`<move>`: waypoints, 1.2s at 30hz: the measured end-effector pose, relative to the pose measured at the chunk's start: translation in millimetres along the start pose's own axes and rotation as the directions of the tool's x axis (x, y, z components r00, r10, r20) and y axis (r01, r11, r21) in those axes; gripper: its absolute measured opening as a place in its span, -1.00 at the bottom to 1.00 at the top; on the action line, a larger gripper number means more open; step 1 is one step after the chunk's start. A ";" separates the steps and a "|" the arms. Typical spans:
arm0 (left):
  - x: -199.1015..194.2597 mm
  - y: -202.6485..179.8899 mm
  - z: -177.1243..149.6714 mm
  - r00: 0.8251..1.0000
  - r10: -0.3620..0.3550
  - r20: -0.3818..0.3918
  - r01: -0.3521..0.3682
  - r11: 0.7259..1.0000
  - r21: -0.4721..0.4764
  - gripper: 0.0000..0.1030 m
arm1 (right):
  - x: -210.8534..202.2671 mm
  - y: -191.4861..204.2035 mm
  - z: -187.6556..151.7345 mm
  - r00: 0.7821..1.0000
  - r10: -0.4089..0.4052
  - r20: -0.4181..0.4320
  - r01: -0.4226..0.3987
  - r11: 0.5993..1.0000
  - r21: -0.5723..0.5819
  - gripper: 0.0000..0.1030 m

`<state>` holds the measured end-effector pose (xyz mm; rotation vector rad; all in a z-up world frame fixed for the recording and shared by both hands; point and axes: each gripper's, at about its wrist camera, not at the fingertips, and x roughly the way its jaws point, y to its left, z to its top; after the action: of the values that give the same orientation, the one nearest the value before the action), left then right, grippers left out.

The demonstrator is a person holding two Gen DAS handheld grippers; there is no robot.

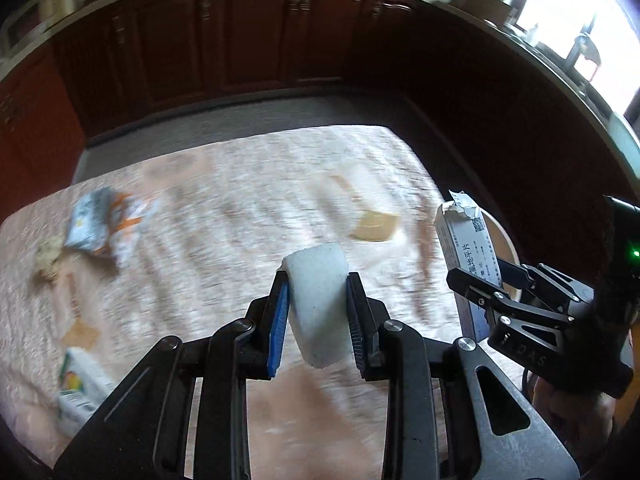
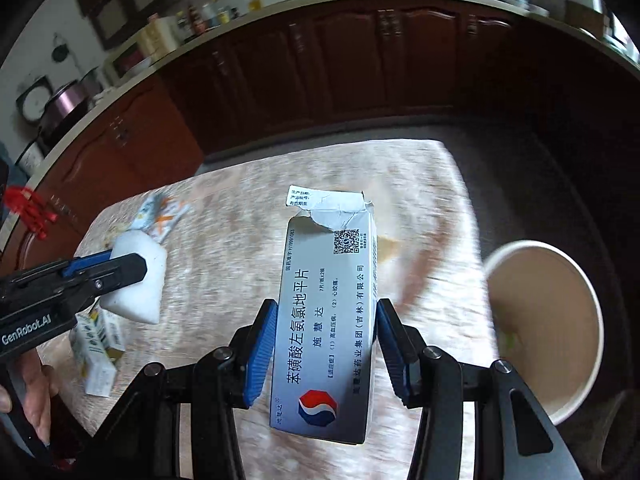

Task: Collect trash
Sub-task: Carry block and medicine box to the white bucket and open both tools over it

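Observation:
My left gripper (image 1: 318, 280) is shut on a white foam block (image 1: 318, 304), held above the pink patterned tablecloth (image 1: 224, 216); the same block (image 2: 138, 280) shows at the left of the right wrist view. My right gripper (image 2: 326, 312) is shut on a torn white medicine box (image 2: 326, 320) with blue print, also seen from the side in the left wrist view as the box (image 1: 466, 240) at right. A round paper bucket (image 2: 548, 328) with a light rim stands beside the table on the right, its inside open to view.
Loose trash lies on the tablecloth: a crumpled printed wrapper (image 1: 104, 224), a small crumb lump (image 1: 48, 258), a tan scrap (image 1: 376, 226) and a small carton (image 2: 100, 348) near the left edge. Dark red cabinets (image 1: 248, 40) and a cluttered counter ring the table.

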<state>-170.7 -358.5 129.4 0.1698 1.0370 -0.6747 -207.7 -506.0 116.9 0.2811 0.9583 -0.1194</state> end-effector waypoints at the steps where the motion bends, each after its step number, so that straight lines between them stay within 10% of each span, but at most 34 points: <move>1: 2.8 -8.9 2.3 1.000 -0.013 -0.003 0.013 1.000 0.011 -0.51 | -2.7 -7.7 -1.0 1.000 -0.011 0.003 0.010 1.000 0.010 -0.07; 23: 106.0 -171.5 32.9 0.944 -0.309 -0.118 0.321 0.943 0.090 -0.28 | -40.6 -198.9 -29.5 0.954 -0.298 -0.009 0.290 0.920 0.265 -0.03; 28: 117.5 -170.1 28.8 0.943 -0.303 -0.141 0.316 0.945 0.080 0.15 | -39.6 -211.3 -33.3 0.944 -0.329 -0.010 0.316 0.900 0.300 0.29; 36: 111.6 -160.5 23.1 0.964 -0.242 -0.112 0.255 0.959 0.121 0.16 | -26.9 -206.7 -40.9 0.952 -0.303 -0.049 0.304 0.905 0.297 0.29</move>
<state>-211.6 -543.7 76.3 0.1925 1.1161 -0.9745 -301.6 -692.6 78.9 0.4118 0.9804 -0.5564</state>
